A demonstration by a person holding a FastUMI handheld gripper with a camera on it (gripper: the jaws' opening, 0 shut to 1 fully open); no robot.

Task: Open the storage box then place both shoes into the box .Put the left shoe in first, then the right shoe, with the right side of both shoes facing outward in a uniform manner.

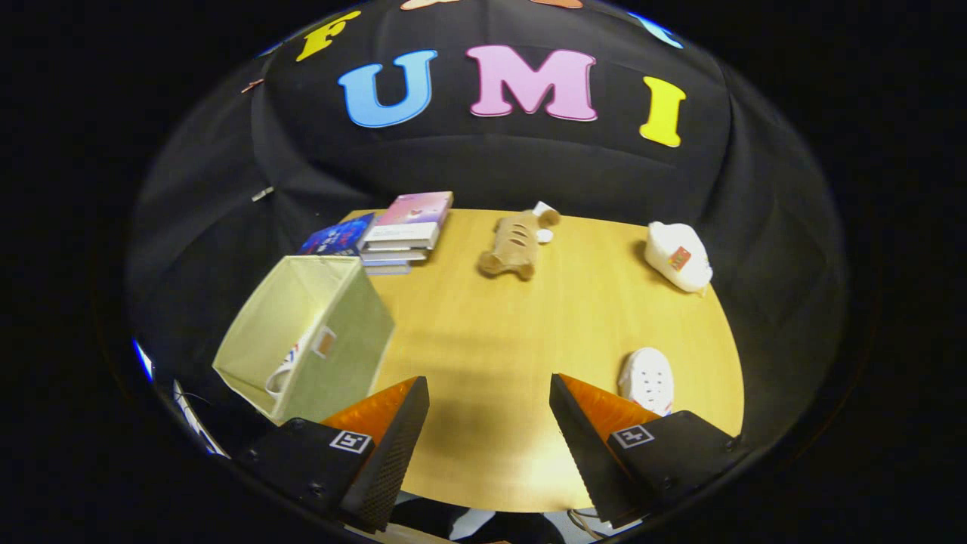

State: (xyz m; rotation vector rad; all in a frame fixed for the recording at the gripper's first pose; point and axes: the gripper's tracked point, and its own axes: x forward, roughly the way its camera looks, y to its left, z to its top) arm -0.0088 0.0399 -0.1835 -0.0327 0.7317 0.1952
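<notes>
Now your next job looks like the second shoe, since the storage box at the near left of the table stands open and what looks like one shoe already lies inside, against the near wall. The other shoe, a white clog, sits on the table at the near right, just beyond your right finger and touching nothing.

Swing the gripper right so the clog comes between the fingers, then come down over it and close across its width at mid-length, not on the toe, so it won't pivot as you lift. Carry it level to the box and turn it so its right side faces outward, matching the first; I can't tell from here how that first one is turned, so check before you let go.

Your fingers are spread wide and hold nothing, with only bare table between them. Far off lie a stack of books, a plush toy and a white bottle; keep clear of them.
</notes>
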